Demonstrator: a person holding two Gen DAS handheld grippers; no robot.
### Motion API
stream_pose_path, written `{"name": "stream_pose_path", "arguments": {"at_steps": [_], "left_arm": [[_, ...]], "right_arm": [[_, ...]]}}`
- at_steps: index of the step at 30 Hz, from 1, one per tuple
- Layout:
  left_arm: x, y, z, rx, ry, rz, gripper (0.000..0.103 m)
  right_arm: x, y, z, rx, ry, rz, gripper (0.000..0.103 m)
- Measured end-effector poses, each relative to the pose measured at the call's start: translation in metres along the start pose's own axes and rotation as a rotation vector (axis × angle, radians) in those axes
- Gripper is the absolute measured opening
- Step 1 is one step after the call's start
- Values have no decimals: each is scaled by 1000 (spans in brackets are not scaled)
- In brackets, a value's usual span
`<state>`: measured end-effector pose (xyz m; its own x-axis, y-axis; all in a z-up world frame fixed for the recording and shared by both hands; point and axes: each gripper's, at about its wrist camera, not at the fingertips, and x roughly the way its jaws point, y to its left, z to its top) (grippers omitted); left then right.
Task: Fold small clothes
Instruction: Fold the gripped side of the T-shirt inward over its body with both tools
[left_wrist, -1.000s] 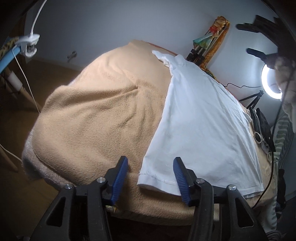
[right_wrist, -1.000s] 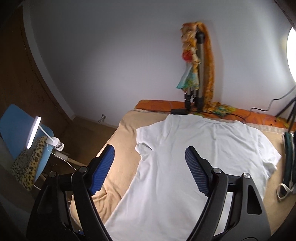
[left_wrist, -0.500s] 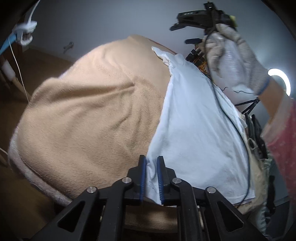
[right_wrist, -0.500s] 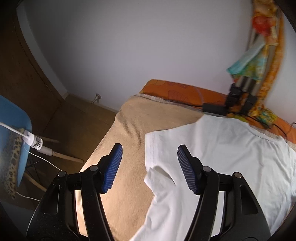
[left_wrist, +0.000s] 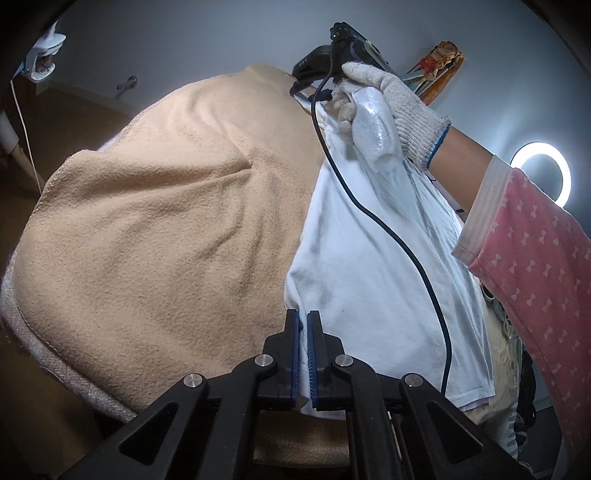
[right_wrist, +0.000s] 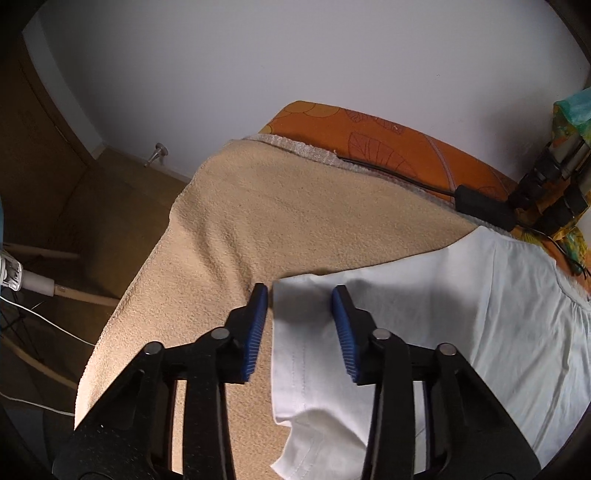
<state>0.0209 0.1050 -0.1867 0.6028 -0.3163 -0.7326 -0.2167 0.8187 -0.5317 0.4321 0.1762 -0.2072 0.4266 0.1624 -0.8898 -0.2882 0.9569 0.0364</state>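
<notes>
A white T-shirt (left_wrist: 369, 266) lies flat on a beige towel (left_wrist: 155, 229) spread over a bed. My left gripper (left_wrist: 303, 317) is shut on the shirt's bottom left hem corner. In the right wrist view my right gripper (right_wrist: 300, 295) is open, its blue pads astride the edge of the shirt's left sleeve (right_wrist: 306, 325), low over the cloth. The shirt's body (right_wrist: 498, 332) stretches off to the right. In the left wrist view the gloved hand (left_wrist: 384, 110) holds the right gripper at the far sleeve.
The towel (right_wrist: 280, 221) ends at an orange patterned mattress (right_wrist: 388, 147) by the white wall. A black cable and adapter (right_wrist: 480, 201) lie at the far edge. A ring light (left_wrist: 541, 177) glows at right. Wooden floor and chair legs (right_wrist: 66, 291) lie to the left.
My left gripper closed on the hem corner and now holds it. My right gripper dropped toward the left sleeve and narrowed its opening around the sleeve edge.
</notes>
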Motion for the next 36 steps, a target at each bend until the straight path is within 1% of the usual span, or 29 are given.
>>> {"name": "stream_pose_path", "arguments": {"at_steps": [1,3,4,9,15,22,25,29,32,36], "left_arm": [[-1,-1,1,0,-4,-5,1],[-3,-5,1,4,-14,-13,0],[-4,-7,1,11,-20,-14,0],[-10,-7,0,39,-41,-18,0],[-16,-14,0,68,-60,-60,0],[-21,-34,0,149,-67,-114,0],[-21,-44,-2,192,-52,-146,0],[-8,-60,-7,256,-3,-172,0],[5,-74,-15,288,38,-185,0],[18,-86,-18,311,68,-188,0]], "right_arm": [[-1,-3,0,0,2,-1,19],[-3,-10,0,7,4,9,8],[-5,-15,1,12,1,17,6],[-19,-27,4,27,-41,22,5],[-51,-44,3,33,-103,44,4],[-90,-89,-5,83,-158,50,4],[-106,-117,-10,113,-182,51,4],[-123,-157,-25,155,-201,32,4],[-127,-190,-39,190,-193,2,4],[-127,-230,-58,236,-173,-45,4]]}}
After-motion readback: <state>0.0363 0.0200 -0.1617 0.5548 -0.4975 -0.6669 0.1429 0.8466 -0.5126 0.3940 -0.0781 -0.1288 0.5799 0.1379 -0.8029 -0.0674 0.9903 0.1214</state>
